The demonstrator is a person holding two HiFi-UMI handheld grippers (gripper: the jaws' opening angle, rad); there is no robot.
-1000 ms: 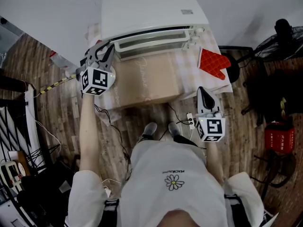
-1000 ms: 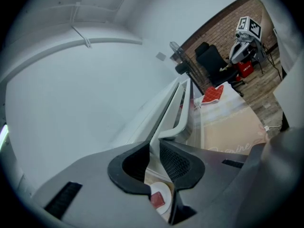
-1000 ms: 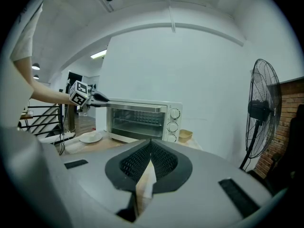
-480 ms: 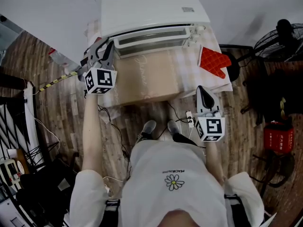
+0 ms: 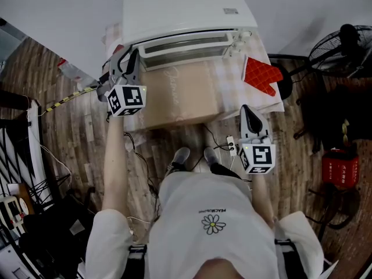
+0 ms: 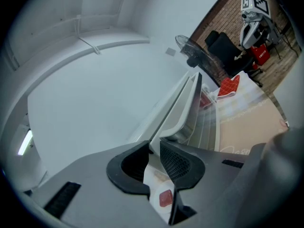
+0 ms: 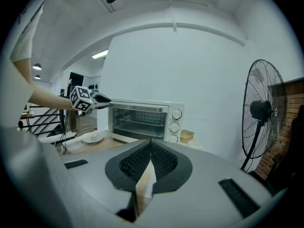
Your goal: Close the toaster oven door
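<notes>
Grey left hand-held gripper (image 6: 154, 145): jaws a narrow gap apart, nothing clamped, tips at the upper left corner of the toaster oven door (image 7: 137, 120) (contact with the door's edge not resolvable). Right hand-held gripper (image 7: 151, 145): jaws together, empty, held at the near right edge of the tabletop (image 5: 232, 95), well apart from the oven. Door stands almost upright against the front of the white toaster oven (image 5: 186, 10), which sits at the tabletop's far side; cannot tell whether it is fully seated. Red oven mitt (image 5: 260, 76) lies right of the oven's front. White plate (image 7: 91, 137) sits near its left end. Floor fan (image 7: 262, 112) stands off to the right.
</notes>
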